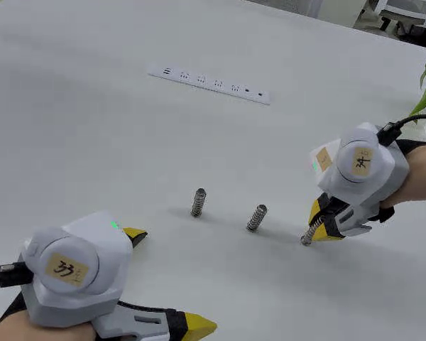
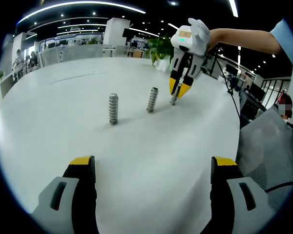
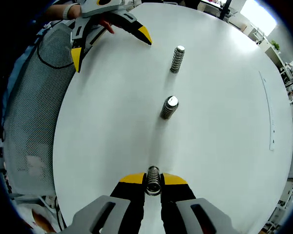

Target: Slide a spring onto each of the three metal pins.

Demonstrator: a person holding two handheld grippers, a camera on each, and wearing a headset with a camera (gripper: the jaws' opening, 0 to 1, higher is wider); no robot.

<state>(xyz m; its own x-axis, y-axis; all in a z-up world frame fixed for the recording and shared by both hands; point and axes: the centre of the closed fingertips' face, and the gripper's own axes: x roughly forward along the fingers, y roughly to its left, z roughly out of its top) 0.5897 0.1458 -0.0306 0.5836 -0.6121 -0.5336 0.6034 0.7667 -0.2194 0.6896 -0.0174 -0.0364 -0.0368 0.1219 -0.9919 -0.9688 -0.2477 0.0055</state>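
Right gripper (image 3: 153, 178) pinches coiled metal spring (image 1: 310, 233); smooth white table (image 1: 92, 106).

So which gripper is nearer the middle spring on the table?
Right. The right gripper is shut on the end spring just beside the middle spring; the left gripper hangs open, farther off toward the person.
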